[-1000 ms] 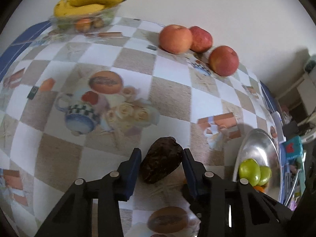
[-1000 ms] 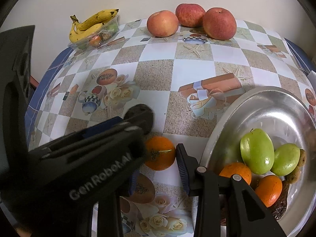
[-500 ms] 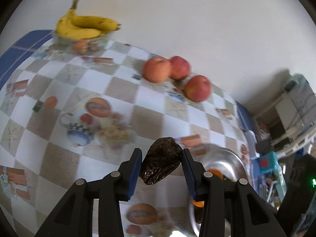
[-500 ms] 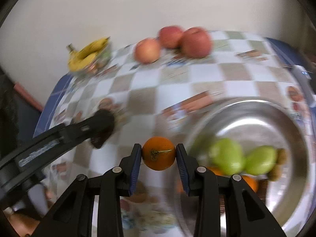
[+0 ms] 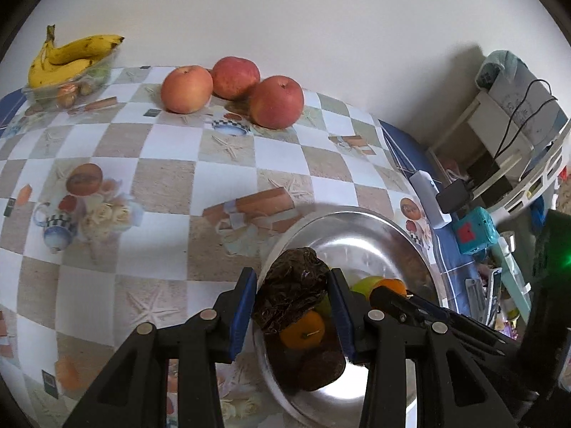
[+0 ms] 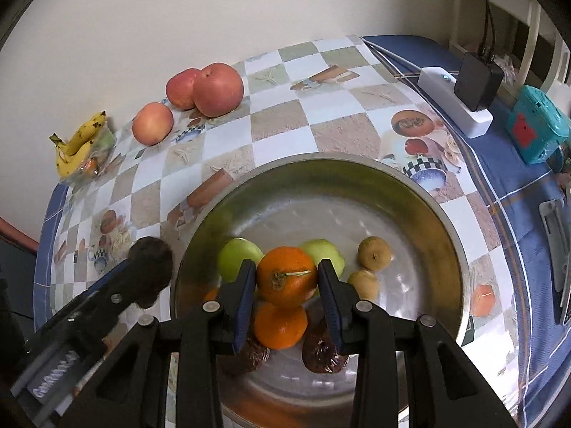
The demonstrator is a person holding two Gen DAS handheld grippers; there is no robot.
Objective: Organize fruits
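— Two fruits in transit. Left hand-held gripper (image 5: 292, 301) is clamped on a dark wrinkled fruit (image 5: 291, 297) at the steel bowl's (image 6: 442, 221) near-left rim; right hand-held gripper (image 6: 286, 287) is clamped on an orange (image 6: 286, 275) above the bowl's middle.

— Progress?

— Partial, in my judgement. The bowl already holds green fruits, oranges, small brown ones and dark ones. Three apples (image 5: 228, 87) and the bananas (image 5: 67, 59) remain on the far surface (image 5: 164, 185).

— Condition?

— Orange glossy, stem upward. Dark fruit shrivelled, shiny-skinned.
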